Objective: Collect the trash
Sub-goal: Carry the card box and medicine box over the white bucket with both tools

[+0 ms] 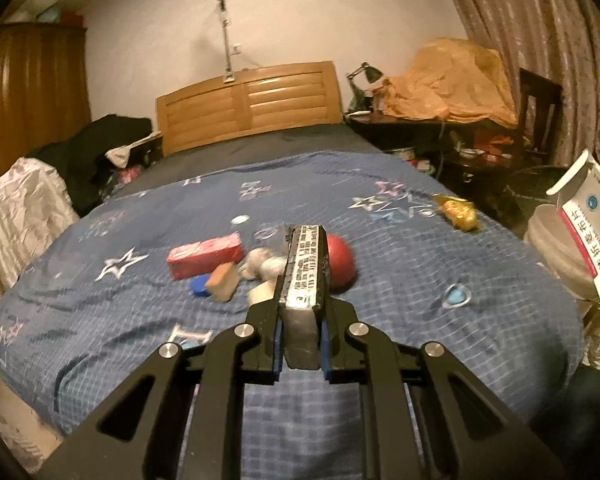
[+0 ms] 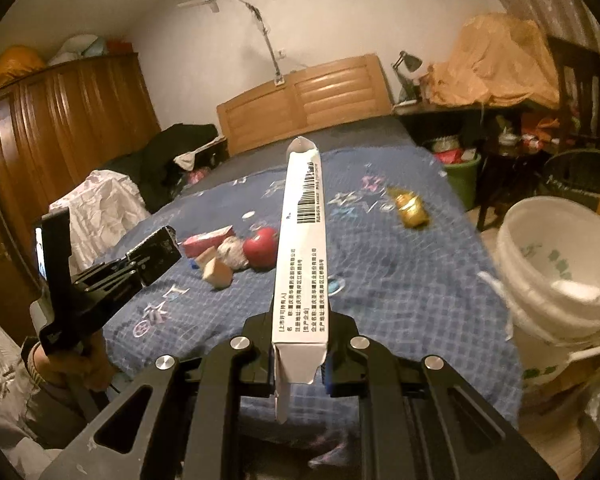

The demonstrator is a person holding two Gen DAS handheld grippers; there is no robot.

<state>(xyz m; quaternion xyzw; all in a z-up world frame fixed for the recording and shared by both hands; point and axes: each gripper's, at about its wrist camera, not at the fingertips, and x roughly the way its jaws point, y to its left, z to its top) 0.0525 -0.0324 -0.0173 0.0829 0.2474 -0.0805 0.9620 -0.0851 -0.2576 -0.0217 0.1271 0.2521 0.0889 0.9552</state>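
My left gripper (image 1: 302, 320) is shut on a small dark box with printed text (image 1: 306, 272), held above the bed's near end. My right gripper (image 2: 300, 344) is shut on a long white medicine box with a barcode (image 2: 302, 240); the same box shows at the right edge of the left wrist view (image 1: 588, 232). The left gripper with its dark box (image 2: 156, 254) shows at the left of the right wrist view. On the blue bedspread (image 1: 380, 340) lie a red carton (image 1: 204, 254), a red apple (image 1: 340, 260), crumpled paper (image 1: 260, 264), a wooden block (image 1: 224, 282), a blue cap (image 1: 198, 286) and a gold wrapper (image 1: 458, 210).
A white plastic bucket (image 2: 560, 272) stands to the right of the bed, next to my right gripper. A green bin (image 2: 462, 176) and a cluttered dark desk (image 2: 500, 120) stand further back on the right. A wardrobe (image 2: 60, 128) and clothes piles line the left.
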